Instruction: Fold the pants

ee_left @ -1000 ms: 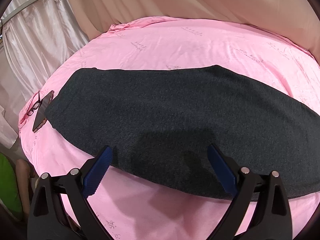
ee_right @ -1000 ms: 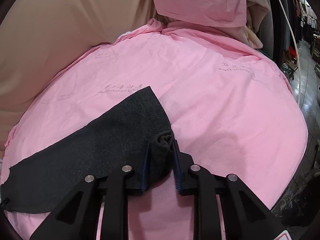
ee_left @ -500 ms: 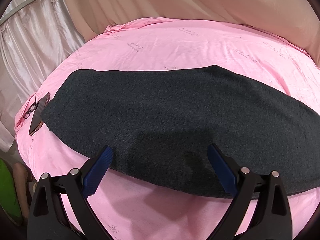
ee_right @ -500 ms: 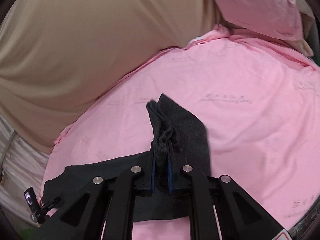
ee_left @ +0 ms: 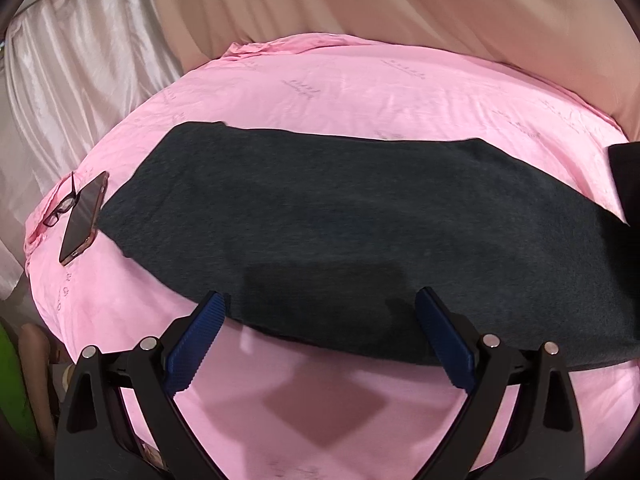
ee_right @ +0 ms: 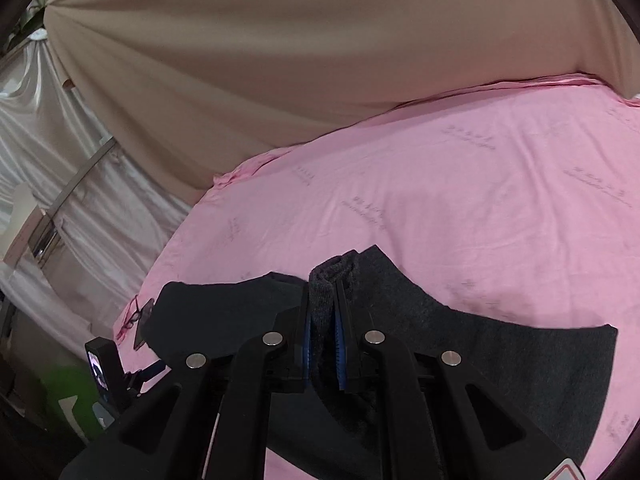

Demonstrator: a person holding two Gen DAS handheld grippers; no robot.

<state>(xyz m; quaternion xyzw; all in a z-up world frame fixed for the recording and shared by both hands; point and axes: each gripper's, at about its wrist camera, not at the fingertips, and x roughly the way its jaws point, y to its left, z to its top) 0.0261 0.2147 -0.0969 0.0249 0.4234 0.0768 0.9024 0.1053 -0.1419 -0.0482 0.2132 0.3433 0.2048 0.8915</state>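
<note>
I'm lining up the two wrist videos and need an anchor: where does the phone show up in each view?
Left wrist: the phone lies at the left edge of the pink sheet, just left of the pants, with glasses beside it.
Right wrist: lower left, only a dark sliver of the phone shows beside the pants.
Shared landmark: the glasses, lying next to the phone in both views.

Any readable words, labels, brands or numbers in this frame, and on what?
None can be read.
Pink sheet: faint printed lines of script, repeated, too small and blurred to read.
Red-edged sign on the right gripper: cut off, no text legible.
Phone: no visible text.
</note>
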